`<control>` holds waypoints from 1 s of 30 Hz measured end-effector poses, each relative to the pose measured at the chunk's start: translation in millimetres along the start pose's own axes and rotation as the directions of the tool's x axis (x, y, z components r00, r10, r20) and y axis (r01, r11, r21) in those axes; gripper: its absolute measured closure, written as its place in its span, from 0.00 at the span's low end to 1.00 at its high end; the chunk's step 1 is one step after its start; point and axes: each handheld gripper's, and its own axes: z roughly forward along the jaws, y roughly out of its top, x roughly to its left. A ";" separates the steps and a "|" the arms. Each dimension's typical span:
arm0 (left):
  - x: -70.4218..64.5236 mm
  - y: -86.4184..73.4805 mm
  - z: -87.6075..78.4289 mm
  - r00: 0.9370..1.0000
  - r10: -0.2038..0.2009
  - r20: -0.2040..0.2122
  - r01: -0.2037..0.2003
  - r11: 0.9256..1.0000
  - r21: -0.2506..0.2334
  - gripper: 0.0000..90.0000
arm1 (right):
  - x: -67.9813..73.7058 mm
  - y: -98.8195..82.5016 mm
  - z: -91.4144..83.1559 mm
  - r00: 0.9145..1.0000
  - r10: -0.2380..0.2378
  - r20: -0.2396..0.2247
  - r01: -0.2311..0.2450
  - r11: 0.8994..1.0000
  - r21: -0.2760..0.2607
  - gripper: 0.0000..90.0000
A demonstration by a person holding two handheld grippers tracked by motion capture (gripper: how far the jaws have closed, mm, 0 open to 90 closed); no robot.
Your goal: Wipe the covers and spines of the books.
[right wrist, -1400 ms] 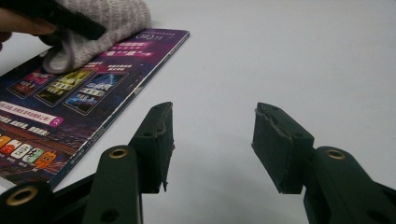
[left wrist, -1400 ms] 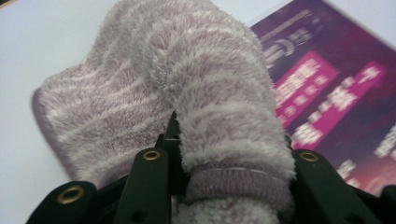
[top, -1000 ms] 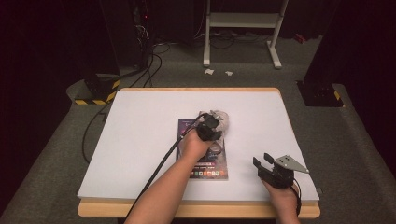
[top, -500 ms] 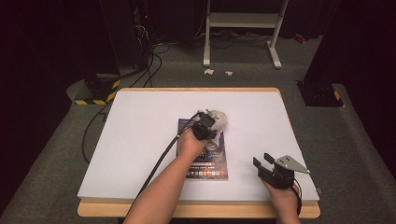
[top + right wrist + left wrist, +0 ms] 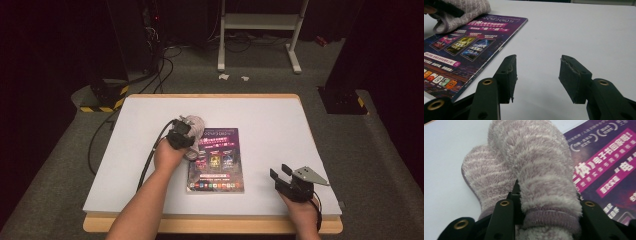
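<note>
1. My left gripper (image 5: 184,131) is clamped on a fluffy lilac striped sock (image 5: 534,170); in the left gripper view its cuff is squeezed between the two black jaws.
2. From the high view, the sock (image 5: 194,126) sits at the magazine's ten o'clock corner, overlapping its upper left edge, near the middle of the white table (image 5: 280,115).
3. The purple magazine (image 5: 218,159) lies flat, its cover up.
4. My right gripper (image 5: 537,75) rests at the magazine's four o'clock, well apart from it, jaws moderately wide with only bare table between them.
5. A cable (image 5: 150,157) trails from the left gripper towards seven o'clock.
</note>
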 end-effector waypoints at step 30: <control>-134.9 74.7 46.3 0.967 0.141 0.212 -0.132 0.990 -0.057 0.70 | -0.8 -1.0 0.9 0.999 0.020 -0.026 -0.020 1.000 -0.007 0.54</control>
